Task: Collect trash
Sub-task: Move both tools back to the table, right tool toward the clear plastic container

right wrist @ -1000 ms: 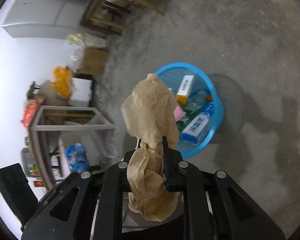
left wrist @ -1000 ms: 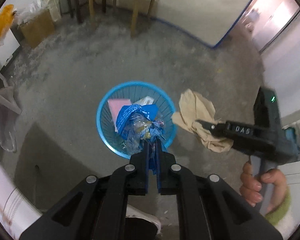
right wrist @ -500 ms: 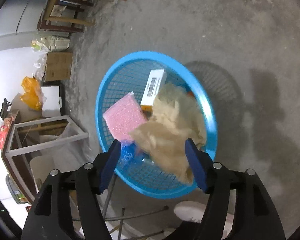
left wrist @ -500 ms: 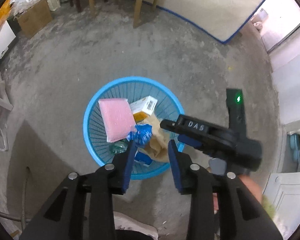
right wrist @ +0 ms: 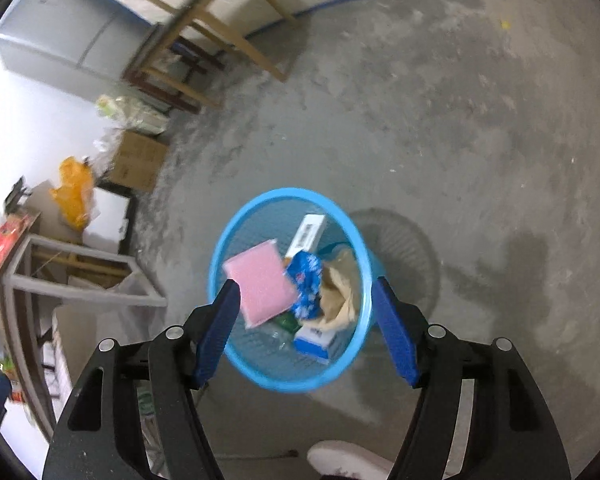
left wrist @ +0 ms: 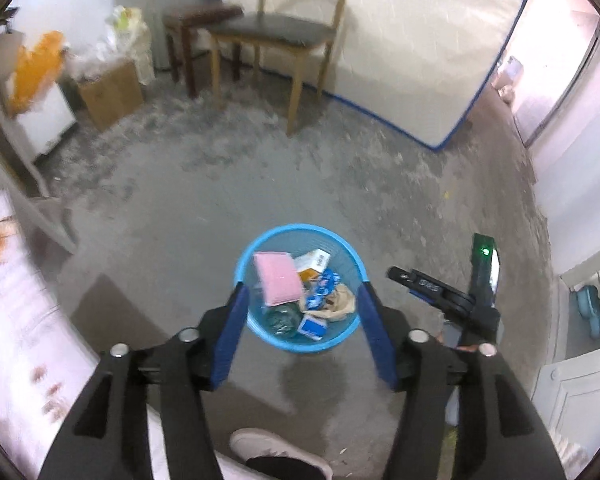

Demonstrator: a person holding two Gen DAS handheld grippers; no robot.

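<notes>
A blue mesh wastebasket (left wrist: 244, 256) (right wrist: 220, 248) stands on the concrete floor. In it lie a pink sponge (left wrist: 278, 278) (right wrist: 260, 286), a white carton (left wrist: 314, 260) (right wrist: 310, 232), a blue wrapper (left wrist: 322, 286) (right wrist: 306, 280), a crumpled tan paper (left wrist: 340, 300) (right wrist: 338, 292) and a small blue-white box (left wrist: 312, 326) (right wrist: 316, 340). My left gripper (left wrist: 302, 300) is open and empty above the basket. My right gripper (right wrist: 304, 294) is open and empty above it too; it also shows in the left wrist view (left wrist: 432, 284), to the basket's right.
A wooden chair (left wrist: 280, 36) and a dark stool (left wrist: 196, 20) stand at the far wall by a white mattress (left wrist: 420, 40). A cardboard box (left wrist: 108, 92) (right wrist: 140, 156) and a metal frame table (right wrist: 60, 272) are at the left. A shoe (left wrist: 276, 452) is near the bottom.
The left gripper let the blue wrapper fall and the right gripper let the tan paper fall into the basket. Both jaws opened wide and both grippers rose away from the basket.
</notes>
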